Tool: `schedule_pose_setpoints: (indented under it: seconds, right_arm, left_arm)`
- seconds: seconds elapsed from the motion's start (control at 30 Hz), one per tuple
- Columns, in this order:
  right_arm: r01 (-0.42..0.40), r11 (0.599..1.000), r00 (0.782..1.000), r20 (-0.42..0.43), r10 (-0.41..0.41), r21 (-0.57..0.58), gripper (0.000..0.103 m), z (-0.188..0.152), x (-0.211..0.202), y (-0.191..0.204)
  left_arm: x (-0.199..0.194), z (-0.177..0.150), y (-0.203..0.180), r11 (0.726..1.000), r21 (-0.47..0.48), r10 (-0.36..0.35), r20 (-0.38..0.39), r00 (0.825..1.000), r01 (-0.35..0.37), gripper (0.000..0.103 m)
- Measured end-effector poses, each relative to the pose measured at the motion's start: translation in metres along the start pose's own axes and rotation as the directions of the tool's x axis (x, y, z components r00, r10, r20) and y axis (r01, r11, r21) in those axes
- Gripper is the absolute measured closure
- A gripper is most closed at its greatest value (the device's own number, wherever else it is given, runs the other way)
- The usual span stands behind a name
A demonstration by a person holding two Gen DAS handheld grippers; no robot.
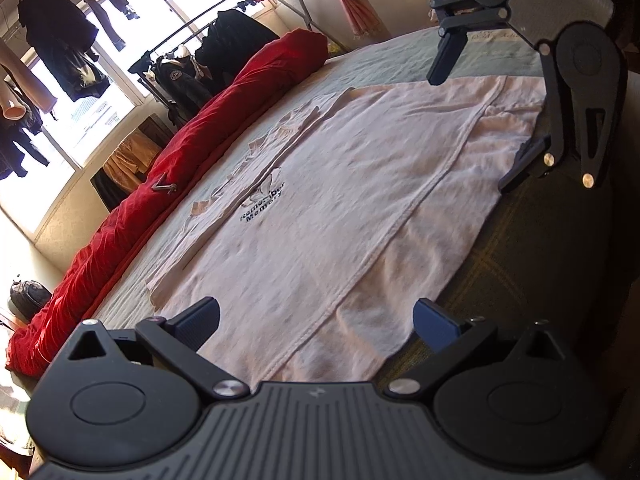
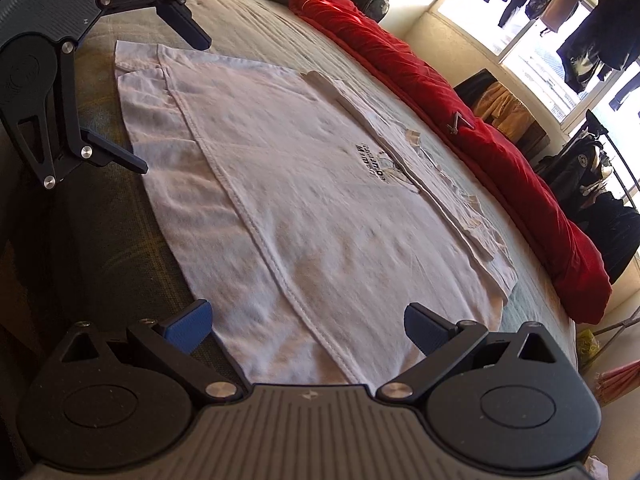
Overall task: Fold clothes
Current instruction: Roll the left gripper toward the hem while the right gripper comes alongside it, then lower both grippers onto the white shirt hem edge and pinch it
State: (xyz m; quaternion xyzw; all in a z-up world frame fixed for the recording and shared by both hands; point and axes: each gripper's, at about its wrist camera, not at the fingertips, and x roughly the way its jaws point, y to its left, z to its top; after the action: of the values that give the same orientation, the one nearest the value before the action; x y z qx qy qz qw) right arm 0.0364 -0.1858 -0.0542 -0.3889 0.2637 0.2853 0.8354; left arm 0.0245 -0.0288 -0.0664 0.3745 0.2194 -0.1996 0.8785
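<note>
**White T-shirt lies flat on the bed between two spread grippers**

The white T-shirt lies spread on the bed, partly folded, with one side flap turned over along a stitched hem and its black printed lettering facing up. The left gripper hovers at one end of the T-shirt, its blue-padded fingers wide apart and holding nothing. The right gripper sits at the opposite end of the T-shirt, its fingers likewise spread and empty. Beyond the T-shirt, a rolled red quilt runs along the far side of the bed, under the windows and hanging clothes.
</note>
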Motion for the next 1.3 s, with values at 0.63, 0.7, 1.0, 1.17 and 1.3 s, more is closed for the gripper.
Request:
schedule_pose_setpoints:
  seconds: [0.63,0.7,1.0,1.17,1.3]
  right_arm:
    - [0.130,0.978,0.991,0.059,-0.122,-0.162,0.000,0.013,0.002,0.031]
    - [0.149,0.974,0.988,0.071,-0.139,-0.171,0.000,0.014,-0.001,0.031]
    - [0.151,0.977,0.987,0.072,-0.142,-0.151,0.000,0.015,-0.004,0.024]
    - [0.146,0.982,0.988,0.059,-0.140,-0.120,0.000,0.017,0.008,0.026]
    - [0.212,0.969,0.977,0.055,-0.207,-0.123,0.000,0.017,0.017,0.025]
  left_arm:
    - [0.016,0.021,-0.033,0.984,0.152,-0.100,0.072,0.992,0.088,0.001]
    - [0.019,0.024,-0.035,0.983,0.161,-0.104,0.092,0.990,0.089,0.001]
    - [0.026,0.032,-0.016,0.994,0.109,-0.040,0.115,0.993,0.027,0.001]
    - [0.021,0.035,-0.009,0.996,0.090,-0.020,0.138,0.990,0.007,0.001]
    - [0.023,0.032,-0.012,0.996,0.090,-0.037,0.128,0.991,0.026,0.001]
